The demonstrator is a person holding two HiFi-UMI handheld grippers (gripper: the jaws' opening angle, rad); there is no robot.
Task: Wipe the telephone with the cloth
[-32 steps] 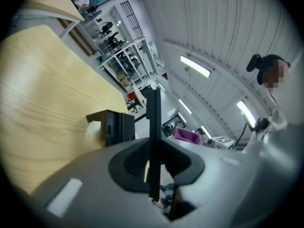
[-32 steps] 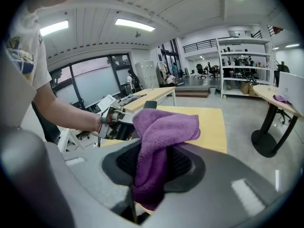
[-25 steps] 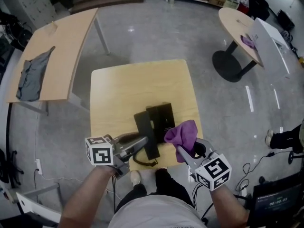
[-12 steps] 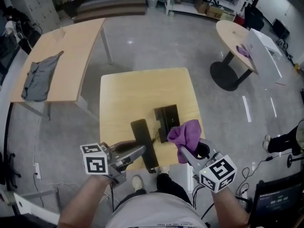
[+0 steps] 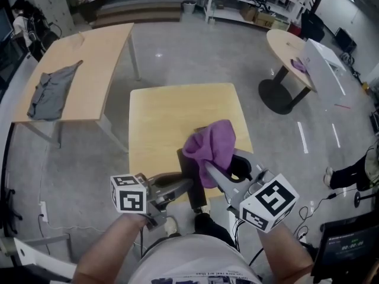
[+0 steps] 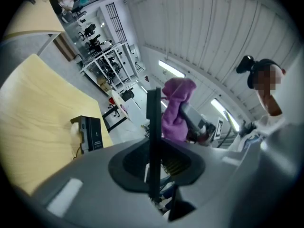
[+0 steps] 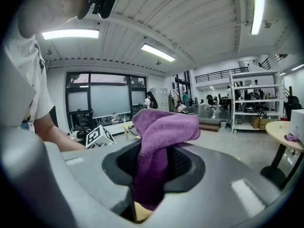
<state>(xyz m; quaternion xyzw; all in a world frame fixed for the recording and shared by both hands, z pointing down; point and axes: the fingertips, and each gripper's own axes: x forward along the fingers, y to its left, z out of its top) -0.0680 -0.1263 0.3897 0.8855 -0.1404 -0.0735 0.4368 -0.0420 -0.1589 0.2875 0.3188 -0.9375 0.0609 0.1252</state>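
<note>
My left gripper [image 6: 154, 167] is clenched on the telephone's black handset [image 6: 153, 113]. In the left gripper view the handset stands edge-on between the jaws as a thin dark slab, rising well past the tips. My right gripper [image 7: 159, 170] is clamped on the purple cloth [image 7: 164, 127], which bunches up out of the jaws and flops over at the top.

In the head view both tools meet over the near edge of the table [image 5: 172, 108]. The left gripper [image 5: 180, 188] lies about level and points towards the right, with the handset [image 5: 190, 185] sticking out ahead of it. The left forearm comes in from the lower left. The right gripper [image 5: 216, 173] reaches in from the lower right and points up and to the left with a slight downward tilt, its forearm low behind it. The cloth [image 5: 208, 147] hangs right beside the handset's far end, but I can't tell whether they touch.

The telephone base [image 6: 90, 133] stands on the table [image 6: 33, 108], close against one edge, well clear of both tools. In the head view the cloth covers it.
</note>
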